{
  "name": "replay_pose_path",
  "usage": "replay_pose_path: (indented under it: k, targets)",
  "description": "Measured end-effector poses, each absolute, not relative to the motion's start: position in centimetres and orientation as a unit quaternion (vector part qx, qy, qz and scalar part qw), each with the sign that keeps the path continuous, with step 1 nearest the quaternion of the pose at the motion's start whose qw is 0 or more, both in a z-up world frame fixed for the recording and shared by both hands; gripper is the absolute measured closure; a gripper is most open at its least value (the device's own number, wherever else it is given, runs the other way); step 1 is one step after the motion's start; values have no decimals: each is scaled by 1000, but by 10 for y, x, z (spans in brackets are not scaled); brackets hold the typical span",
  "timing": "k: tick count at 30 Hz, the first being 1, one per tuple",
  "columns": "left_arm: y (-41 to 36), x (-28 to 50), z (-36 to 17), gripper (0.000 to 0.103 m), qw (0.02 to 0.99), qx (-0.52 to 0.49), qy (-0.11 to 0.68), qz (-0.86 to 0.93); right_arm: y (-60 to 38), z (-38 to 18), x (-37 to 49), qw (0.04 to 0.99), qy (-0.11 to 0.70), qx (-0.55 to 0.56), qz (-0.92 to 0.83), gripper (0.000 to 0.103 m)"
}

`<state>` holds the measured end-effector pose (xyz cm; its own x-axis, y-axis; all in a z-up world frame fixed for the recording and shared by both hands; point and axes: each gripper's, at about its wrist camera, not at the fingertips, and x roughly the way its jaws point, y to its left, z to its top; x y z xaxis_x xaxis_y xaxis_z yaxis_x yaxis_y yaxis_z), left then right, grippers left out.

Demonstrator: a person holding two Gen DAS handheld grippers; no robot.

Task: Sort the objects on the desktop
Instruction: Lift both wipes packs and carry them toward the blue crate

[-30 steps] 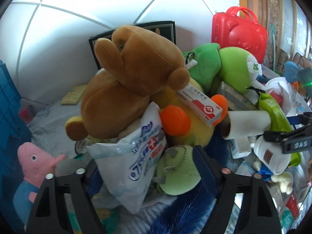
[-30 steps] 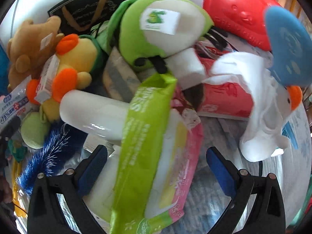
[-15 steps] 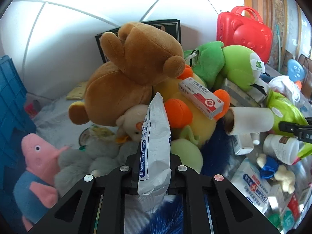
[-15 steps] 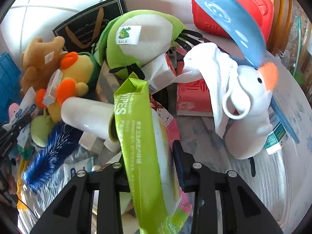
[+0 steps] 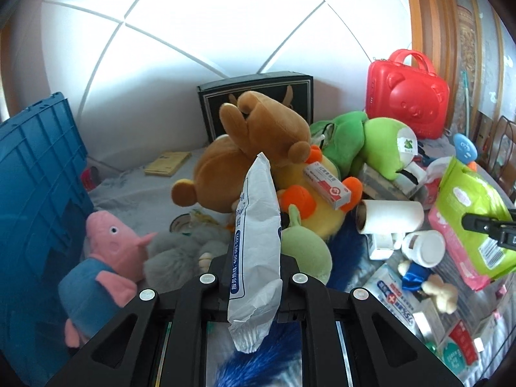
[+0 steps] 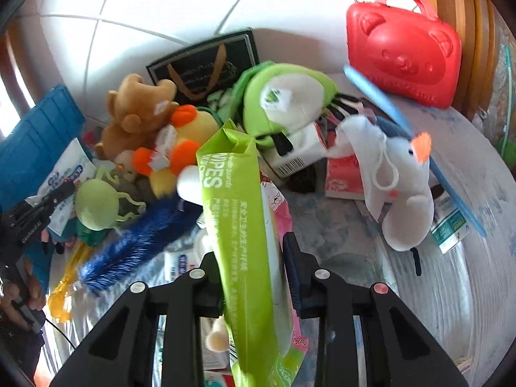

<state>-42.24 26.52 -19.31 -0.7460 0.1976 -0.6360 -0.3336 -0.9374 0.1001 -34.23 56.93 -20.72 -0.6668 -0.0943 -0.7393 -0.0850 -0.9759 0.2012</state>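
My left gripper [image 5: 254, 262] is shut on a white sachet pack with blue print [image 5: 256, 225], which stands on edge between the pads, raised above the pile. In the right wrist view the same gripper [image 6: 48, 200] shows at the left edge with that white pack [image 6: 69, 171]. My right gripper [image 6: 250, 251] is shut on a long green wipes pack [image 6: 235, 200], with a pink pack pressed against its side. From the left wrist view the green wipes pack [image 5: 474, 206] hangs at the far right.
A heap of plush toys fills the middle: brown bear [image 5: 258, 135], green frog [image 5: 380, 142], pink pig [image 5: 109, 251], white goose [image 6: 403, 193]. A blue crate [image 5: 35, 177] stands left, a red bear case [image 5: 406, 96] back right. Paper roll [image 5: 390, 216], blue brush [image 6: 138, 248] and small boxes lie around.
Both grippers closed from wide open onto their packs, the left on the white one, the right on the green one. Both then rose and drew back, lifting the packs off the pile.
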Motion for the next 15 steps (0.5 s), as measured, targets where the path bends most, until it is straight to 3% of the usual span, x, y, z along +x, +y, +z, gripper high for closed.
replay_pose_path:
  k: [15]
  targets:
    - [235,-372,-135,89,129,-300,103,940,509,-121,-331,79,-102,342,-931,74]
